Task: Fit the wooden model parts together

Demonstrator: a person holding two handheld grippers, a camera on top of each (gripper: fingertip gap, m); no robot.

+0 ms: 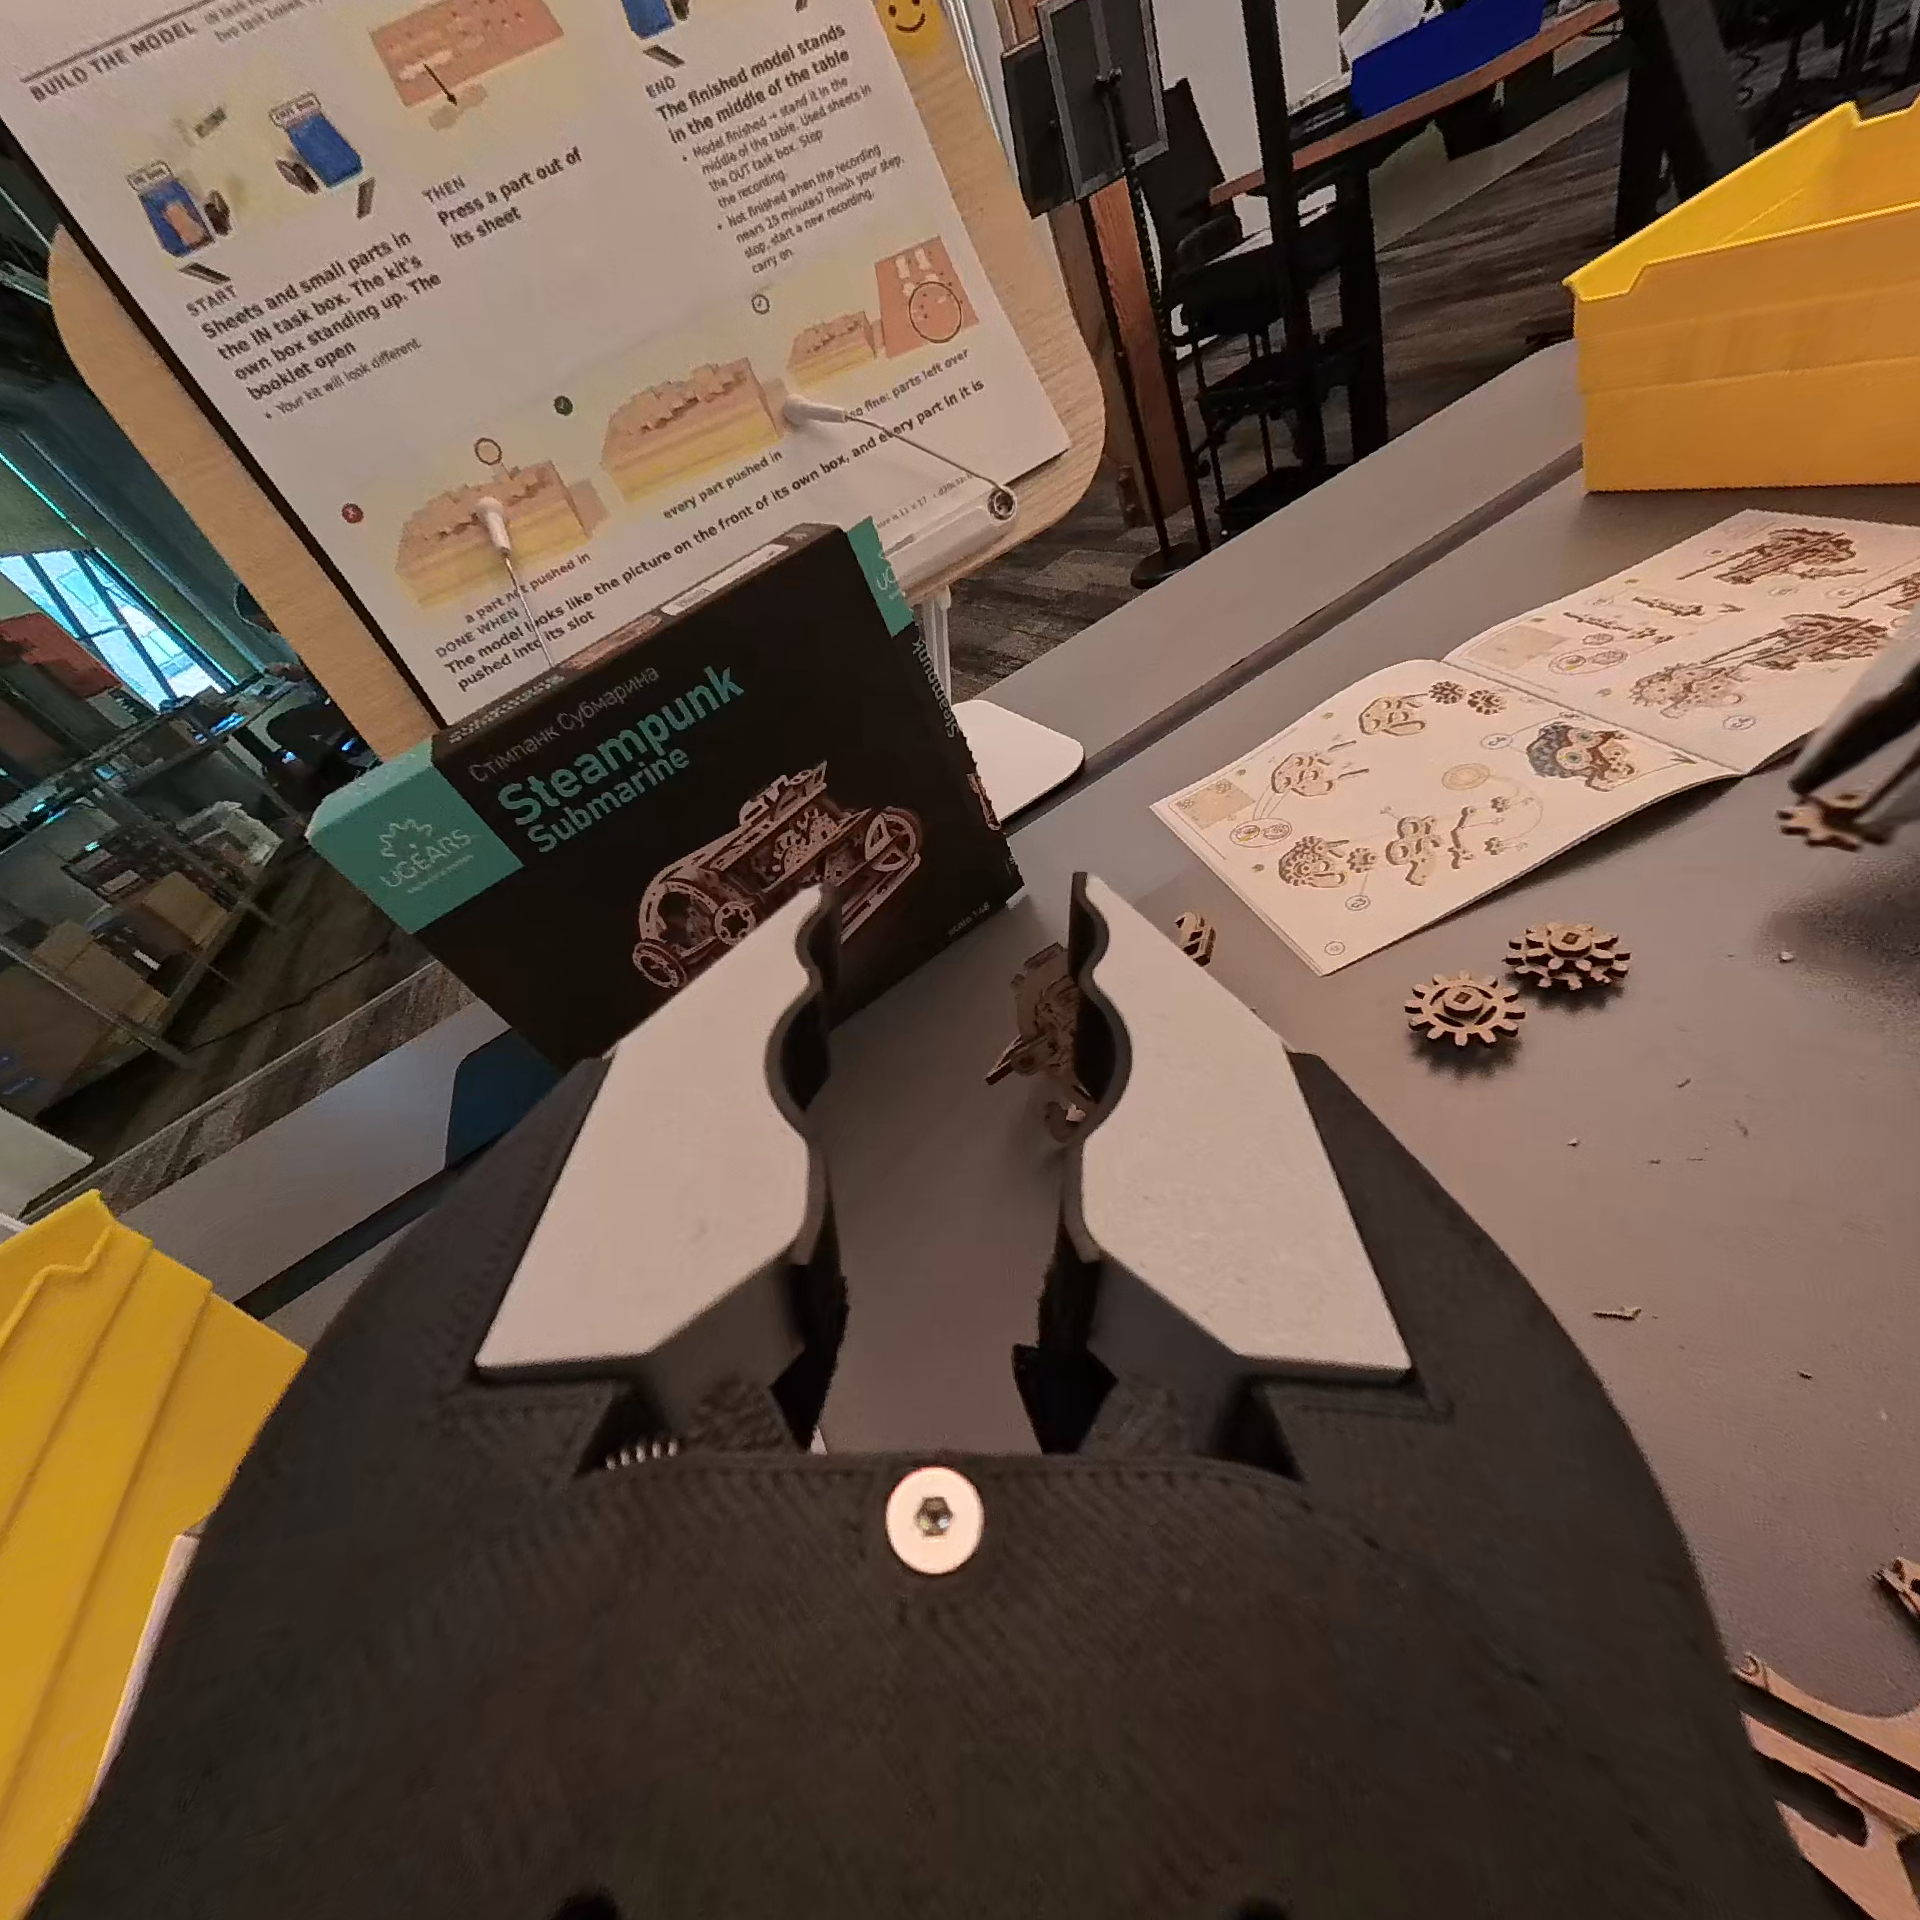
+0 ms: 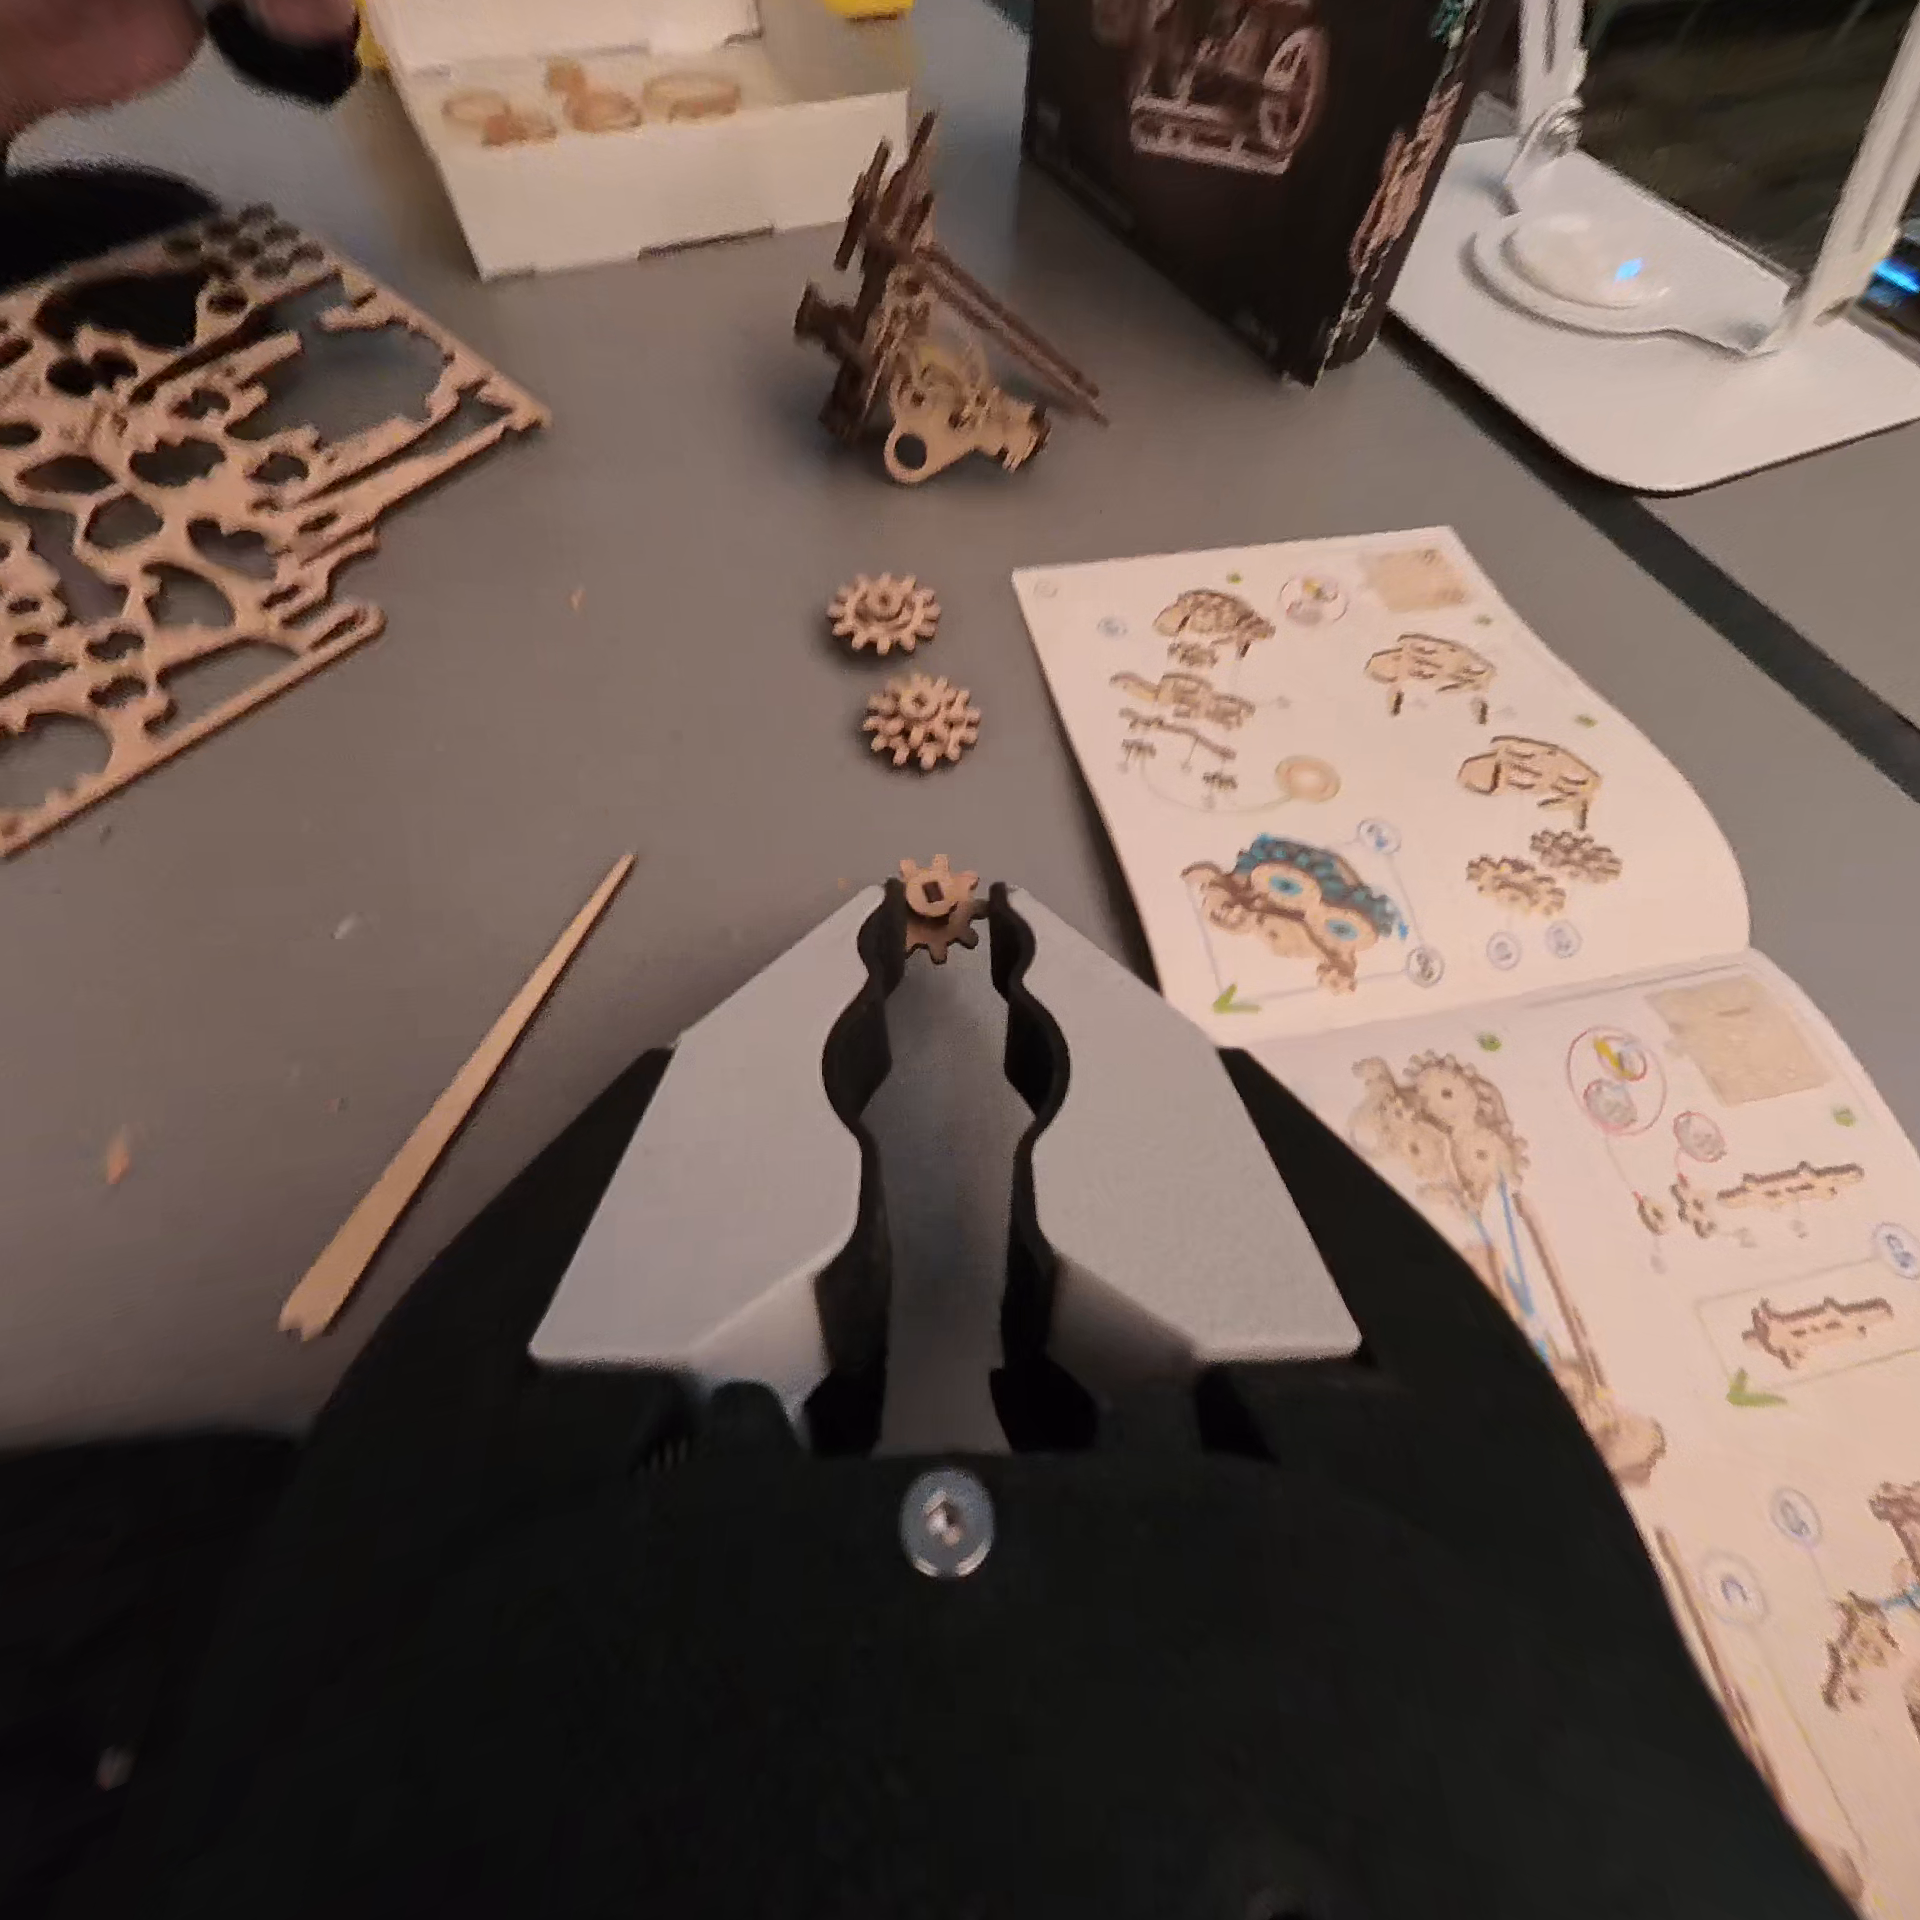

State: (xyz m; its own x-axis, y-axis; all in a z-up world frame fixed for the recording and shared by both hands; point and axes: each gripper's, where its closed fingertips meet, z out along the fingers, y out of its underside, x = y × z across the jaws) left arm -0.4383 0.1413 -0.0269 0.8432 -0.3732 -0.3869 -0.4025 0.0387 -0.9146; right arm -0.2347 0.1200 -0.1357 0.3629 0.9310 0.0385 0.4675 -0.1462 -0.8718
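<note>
Our right claw reaches level over the grey surface, tips pinching a small tan wooden gear. Our left claw hangs spread beside the half-built brown wooden model.

a small wooden gear, pale with a square centre hole, stands on edge pinched at the tips of the right gripper. two larger toothed gears lie flat, just beside each other on the grey table. beyond them a partly built wooden assembly rests tilted. a punched-out wooden sheet lies flat to the left.
</note>
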